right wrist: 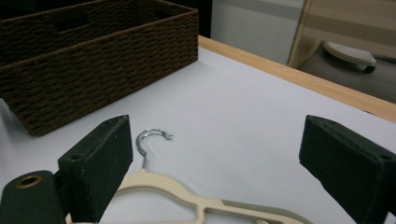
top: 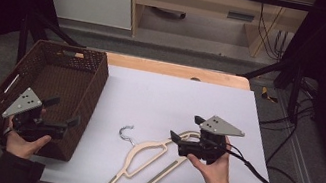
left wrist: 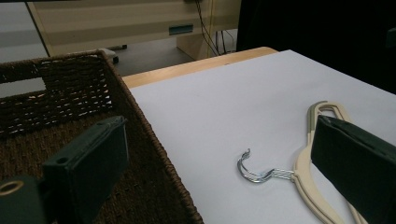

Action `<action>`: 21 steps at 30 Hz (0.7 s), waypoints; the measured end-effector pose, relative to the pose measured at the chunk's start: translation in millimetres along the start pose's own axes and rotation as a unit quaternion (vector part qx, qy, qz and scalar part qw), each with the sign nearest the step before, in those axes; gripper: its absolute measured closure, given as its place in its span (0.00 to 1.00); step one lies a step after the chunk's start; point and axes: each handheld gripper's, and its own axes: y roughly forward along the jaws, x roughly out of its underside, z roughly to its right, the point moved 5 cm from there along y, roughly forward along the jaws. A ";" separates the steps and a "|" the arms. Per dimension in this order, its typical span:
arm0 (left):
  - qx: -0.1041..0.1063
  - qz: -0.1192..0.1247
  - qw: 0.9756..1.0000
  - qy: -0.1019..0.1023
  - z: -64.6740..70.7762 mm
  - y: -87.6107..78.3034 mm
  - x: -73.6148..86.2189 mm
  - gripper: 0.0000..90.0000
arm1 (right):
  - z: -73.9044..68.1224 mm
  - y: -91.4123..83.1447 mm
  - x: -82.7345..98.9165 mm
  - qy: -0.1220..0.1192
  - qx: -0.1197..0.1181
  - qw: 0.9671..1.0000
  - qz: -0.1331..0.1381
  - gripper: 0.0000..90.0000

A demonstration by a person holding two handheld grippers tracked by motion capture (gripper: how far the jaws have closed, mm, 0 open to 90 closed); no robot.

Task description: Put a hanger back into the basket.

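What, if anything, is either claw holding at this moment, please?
Nothing is held: the left claw and right claw are both open, and the hanger lies free on the table.

The high view looks forward and down from above the near edge. The left gripper view sits low over the basket, facing right and far; the right gripper view faces left, close to the surface. All share the hanger.
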 end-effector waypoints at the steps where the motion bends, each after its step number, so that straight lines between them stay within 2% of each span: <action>1: -0.001 0.004 1.000 -0.002 -0.2 -0.7 -0.7 0.04 | -3.3 3.9 -1.0 -0.001 -0.006 1.000 -0.001 0.12; 3: -0.001 0.003 1.000 0.000 -0.8 -2.3 -1.4 0.04 | -10.8 13.6 -2.9 0.005 -0.019 1.000 -0.006 0.13; 4: -0.002 0.006 1.000 -0.001 -0.7 -2.8 -2.1 0.04 | -19.1 25.0 -4.7 0.002 -0.026 1.000 -0.014 0.15; 8: -0.002 0.009 1.000 -0.001 -0.7 -4.2 -3.2 0.04 | -27.6 38.7 -5.4 -0.007 -0.030 0.999 -0.027 0.17; 10: -0.002 0.007 1.000 0.003 -0.6 -5.0 -3.4 0.04 | -36.6 55.8 -3.3 -0.015 -0.035 0.998 -0.046 0.20; 12: -0.002 0.007 1.000 0.003 -0.6 -5.1 -3.4 0.04 | -40.2 63.1 -1.2 -0.008 -0.047 0.997 -0.053 0.23; 18: -0.002 0.008 1.000 0.003 -1.9 -5.1 -3.1 0.04 | -47.5 81.6 5.4 -0.019 -0.048 0.995 -0.081 0.28; 21: -0.003 0.010 1.000 0.003 -1.9 -5.0 -3.3 0.05 | -49.5 92.4 9.6 -0.007 -0.059 0.994 -0.088 0.32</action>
